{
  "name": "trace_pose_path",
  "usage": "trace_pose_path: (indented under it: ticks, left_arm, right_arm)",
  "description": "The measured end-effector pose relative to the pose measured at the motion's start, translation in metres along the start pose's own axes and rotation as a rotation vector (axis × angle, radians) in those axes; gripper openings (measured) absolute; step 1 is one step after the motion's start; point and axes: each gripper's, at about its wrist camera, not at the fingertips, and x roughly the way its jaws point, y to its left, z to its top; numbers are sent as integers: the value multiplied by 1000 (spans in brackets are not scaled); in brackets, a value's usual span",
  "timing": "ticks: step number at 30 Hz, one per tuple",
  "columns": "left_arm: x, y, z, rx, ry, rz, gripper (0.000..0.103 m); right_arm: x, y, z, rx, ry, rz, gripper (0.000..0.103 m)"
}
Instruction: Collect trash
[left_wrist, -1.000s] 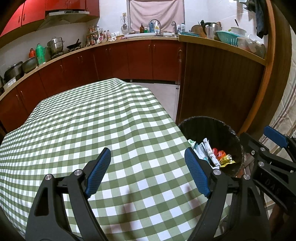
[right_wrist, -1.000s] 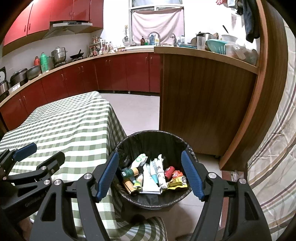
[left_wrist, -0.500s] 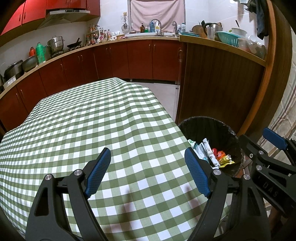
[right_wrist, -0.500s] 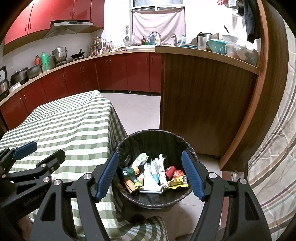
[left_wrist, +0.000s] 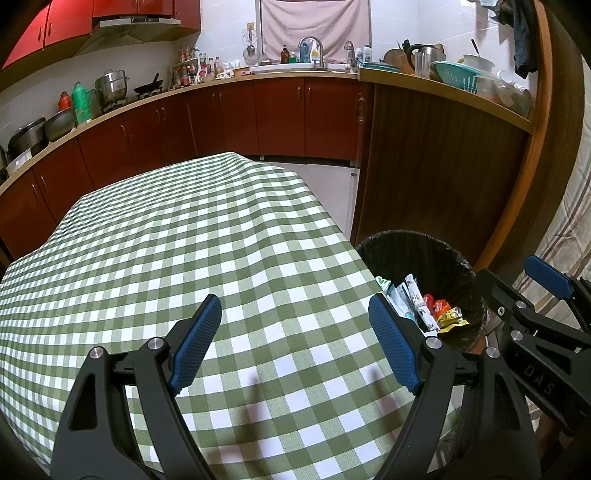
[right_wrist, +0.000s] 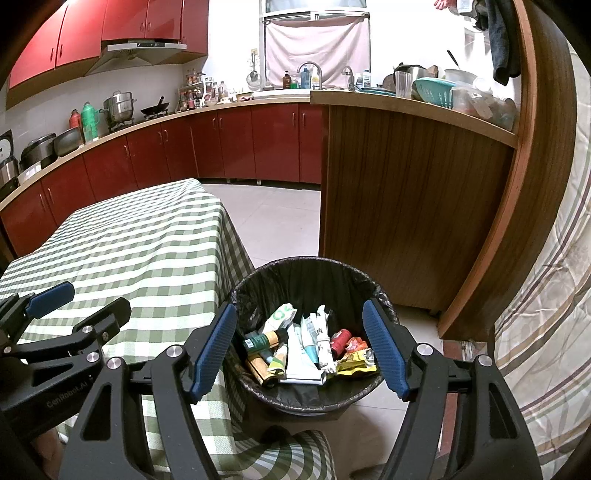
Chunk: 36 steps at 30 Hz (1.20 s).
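Nothing has moved to speak of over the last second: both claws hang where they were, and the bin's contents lie as before.

The trash bin (right_wrist: 306, 328), lined with a black bag, stands on the floor just off the right edge of the worktop (left_wrist: 177, 258), which is draped in a green-and-white checked cloth. Inside the bin is a loose heap of trash (right_wrist: 310, 350): a dark bottle with a tan neck lying on its side, white and pale blue wrappers, a green-and-white packet leaning on the far-left wall, a small red can, and a crumpled yellow and orange wrapper at the right.

The left claw (left_wrist: 295, 347) hovers over the near part of the cloth with its blue-padded fingers spread wide and nothing between them. The right claw (right_wrist: 299, 347) is held above the near rim of the bin, also spread wide and empty, its fingers framing the heap below.

From the left wrist view only the right-hand part of the bin shows, with the cloth edge hiding the bottle; the right claw appears there at the far right edge. The right wrist view looks straight into the bin and catches the left claw low at the left over the cloth. Both views show the kitchen counter (right_wrist: 159, 118) with pots and bottles along the far wall.
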Motion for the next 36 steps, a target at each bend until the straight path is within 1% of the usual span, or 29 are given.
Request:
trace_pose_path:
  ticks: [28, 31, 36]
  left_arm:
    - [5, -6, 0, -12, 7, 2, 81]
    - [6, -7, 0, -13, 13, 4, 86]
    - [5, -7, 1, -16, 5, 16, 88]
  right_arm:
    - [0, 1, 0, -1, 0, -1, 69]
    - [0, 1, 0, 0, 0, 0, 69]
    - [-1, 1, 0, -2, 1, 0, 69]
